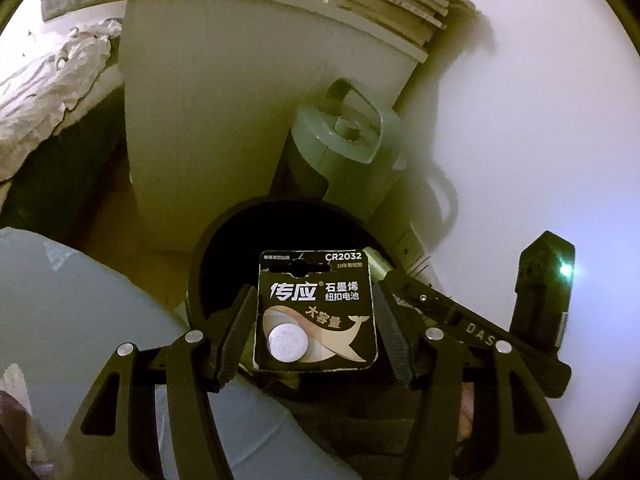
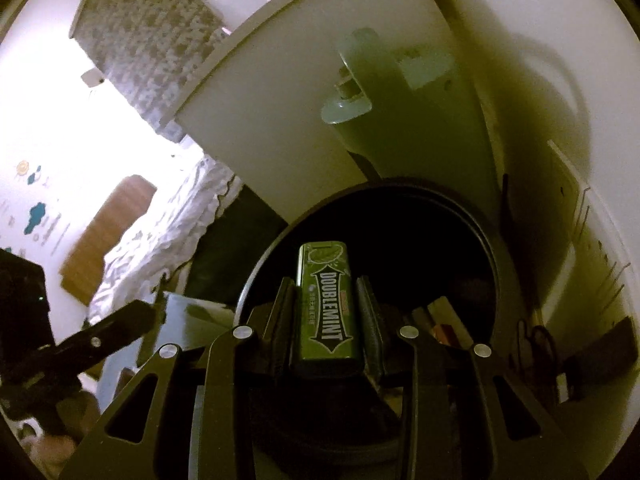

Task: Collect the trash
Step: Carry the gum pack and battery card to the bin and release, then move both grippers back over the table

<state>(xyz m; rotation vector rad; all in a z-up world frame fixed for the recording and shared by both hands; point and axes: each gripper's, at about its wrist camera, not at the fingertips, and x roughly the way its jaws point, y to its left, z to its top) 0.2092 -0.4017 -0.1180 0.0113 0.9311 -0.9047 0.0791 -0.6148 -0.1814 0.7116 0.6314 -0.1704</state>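
Note:
My left gripper is shut on a black CR2032 battery card with one coin cell in it, held upright over the mouth of a round black trash bin. My right gripper is shut on a green Doublemint gum pack, held over the same bin. Some scraps lie inside the bin. The right gripper also shows in the left wrist view, and the left one in the right wrist view.
A white cabinet stands behind the bin, with a grey-green tower fan beside it against a white wall. A bed with crumpled white bedding is at the left. A grey-blue cloth is at the near left.

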